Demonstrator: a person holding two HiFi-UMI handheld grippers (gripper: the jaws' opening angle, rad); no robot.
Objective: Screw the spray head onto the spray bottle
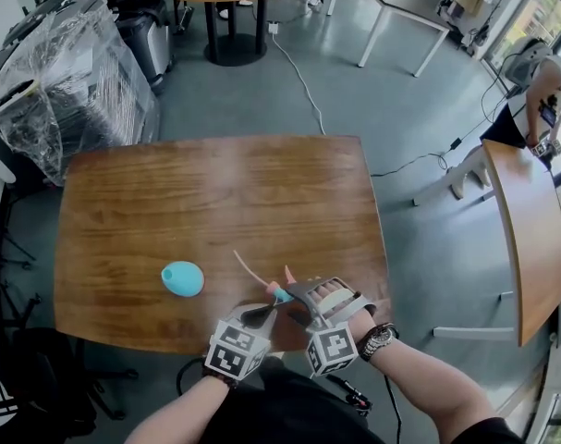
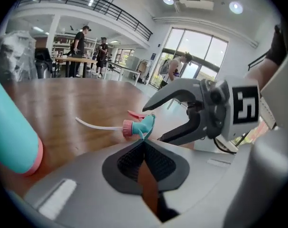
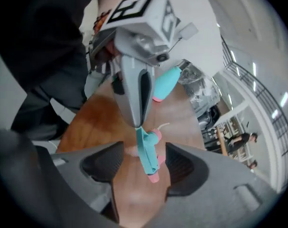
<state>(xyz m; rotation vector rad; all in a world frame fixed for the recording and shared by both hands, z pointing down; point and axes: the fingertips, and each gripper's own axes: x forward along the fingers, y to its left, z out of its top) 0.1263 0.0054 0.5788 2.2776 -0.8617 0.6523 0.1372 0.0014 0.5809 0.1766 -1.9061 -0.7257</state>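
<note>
Two grippers at one spray head (image 1: 278, 293)

Left gripper (image 2: 144, 139) has its jaws closed tight on the teal head's edge; right gripper (image 3: 143, 161) stands spread wide around that head, pads clear of it; white dip tube (image 1: 248, 268) points toward 10 o'clock in the head view; teal spray bottle (image 1: 183, 278) lies on the wooden table (image 1: 215, 192), at 9 o'clock of both grippers, apart.

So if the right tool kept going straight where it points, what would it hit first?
Probably the teal spray head, held by the shut left tool and sitting between the open jaws of the right tool; the table lies beyond, though depth is unclear.
</note>
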